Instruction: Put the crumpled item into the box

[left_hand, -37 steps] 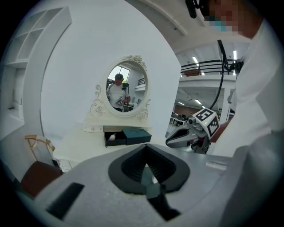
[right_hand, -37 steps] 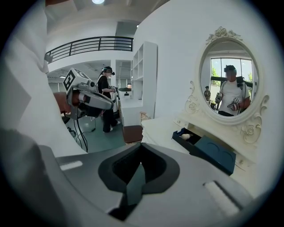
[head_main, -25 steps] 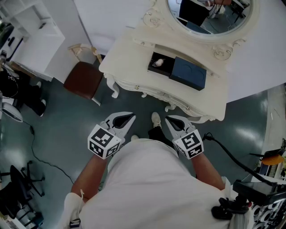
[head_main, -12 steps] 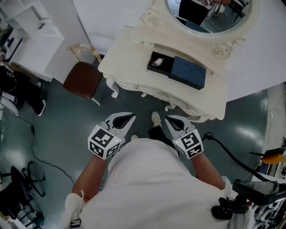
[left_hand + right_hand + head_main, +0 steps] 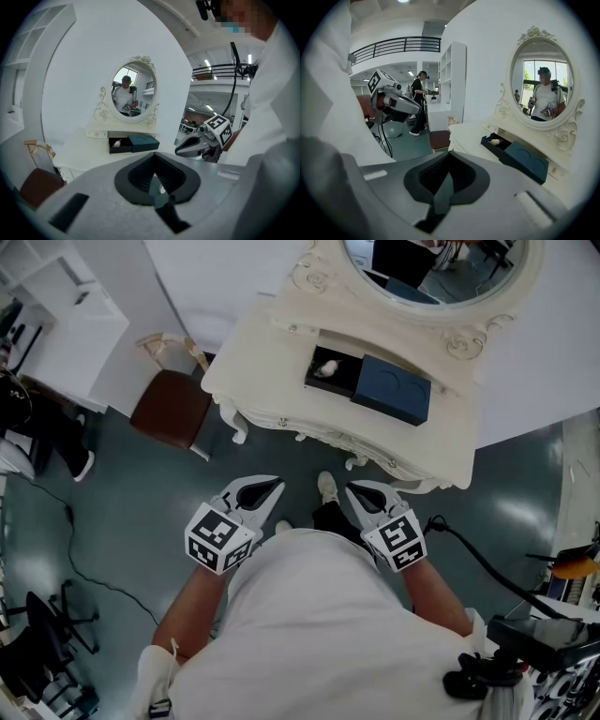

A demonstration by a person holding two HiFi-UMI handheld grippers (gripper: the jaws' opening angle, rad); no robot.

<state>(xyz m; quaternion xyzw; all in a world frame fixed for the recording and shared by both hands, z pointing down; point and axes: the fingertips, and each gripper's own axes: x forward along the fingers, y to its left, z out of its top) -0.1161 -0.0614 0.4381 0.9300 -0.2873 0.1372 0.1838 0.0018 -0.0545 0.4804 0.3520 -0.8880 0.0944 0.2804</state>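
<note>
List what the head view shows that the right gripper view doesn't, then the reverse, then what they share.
Only the head view: the person's shoe and the cube on the right tool. Only the right gripper view: a railing up high and a person standing in the background. Both: the dresser, the mirror, the box with the crumpled item inside, the blue lid, the brown chair and the left tool.
</note>
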